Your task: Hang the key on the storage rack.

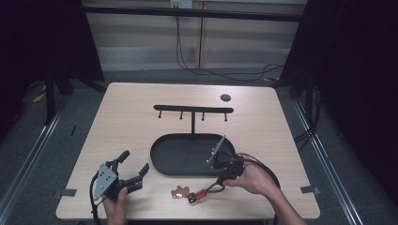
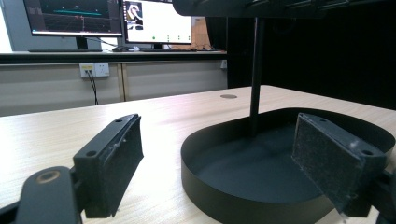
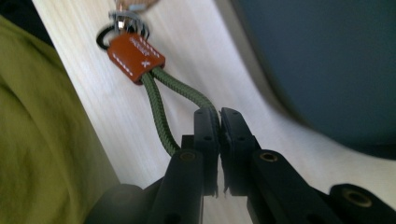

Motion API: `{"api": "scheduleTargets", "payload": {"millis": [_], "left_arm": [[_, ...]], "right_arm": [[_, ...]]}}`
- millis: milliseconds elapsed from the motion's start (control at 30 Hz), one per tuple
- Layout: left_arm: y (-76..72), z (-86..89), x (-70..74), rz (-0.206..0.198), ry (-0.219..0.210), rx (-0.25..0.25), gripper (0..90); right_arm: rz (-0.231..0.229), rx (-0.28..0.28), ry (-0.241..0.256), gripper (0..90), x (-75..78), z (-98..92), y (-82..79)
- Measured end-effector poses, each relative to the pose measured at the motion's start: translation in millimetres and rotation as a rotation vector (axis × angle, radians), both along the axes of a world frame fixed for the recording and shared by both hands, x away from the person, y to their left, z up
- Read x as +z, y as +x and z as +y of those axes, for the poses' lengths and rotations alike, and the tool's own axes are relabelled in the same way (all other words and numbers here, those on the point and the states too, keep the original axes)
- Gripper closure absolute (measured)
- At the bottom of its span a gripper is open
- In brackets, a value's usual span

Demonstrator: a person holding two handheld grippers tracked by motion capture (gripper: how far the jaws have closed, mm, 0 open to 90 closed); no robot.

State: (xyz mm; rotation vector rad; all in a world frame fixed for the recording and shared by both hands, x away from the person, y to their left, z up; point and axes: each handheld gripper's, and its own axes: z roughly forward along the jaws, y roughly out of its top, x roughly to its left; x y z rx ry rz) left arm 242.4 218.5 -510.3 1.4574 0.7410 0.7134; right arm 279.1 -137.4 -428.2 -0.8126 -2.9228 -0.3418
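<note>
High view: pale wooden table (image 1: 131, 126) — black tray stand (image 1: 192, 154), dark curtains around.

We've got one fixed cam up high on the person's side, looking forward and down over the whole table (image 1: 141, 112). The left gripper cam sits low near the tabletop, facing the black tray (image 2: 243, 205) and monitors beyond. The right gripper cam is really close, pointing down at the wood. All three catch that tray.
</note>
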Motion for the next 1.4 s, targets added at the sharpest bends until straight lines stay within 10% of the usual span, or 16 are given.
{"api": "scheduleTargets", "payload": {"millis": [700,1400], "left_arm": [[-0.1,-0.1,-0.1,-0.002,-0.002,-0.001,15.8],[-0.1,-0.1,-0.1,-0.002,-0.001,-0.001,15.9]], "right_arm": [[0.063,0.053,-0.052,86.3,56.2,35.0,28.6],[0.022,0.102,-0.042,86.3,112.7,48.7,38.8]]}}
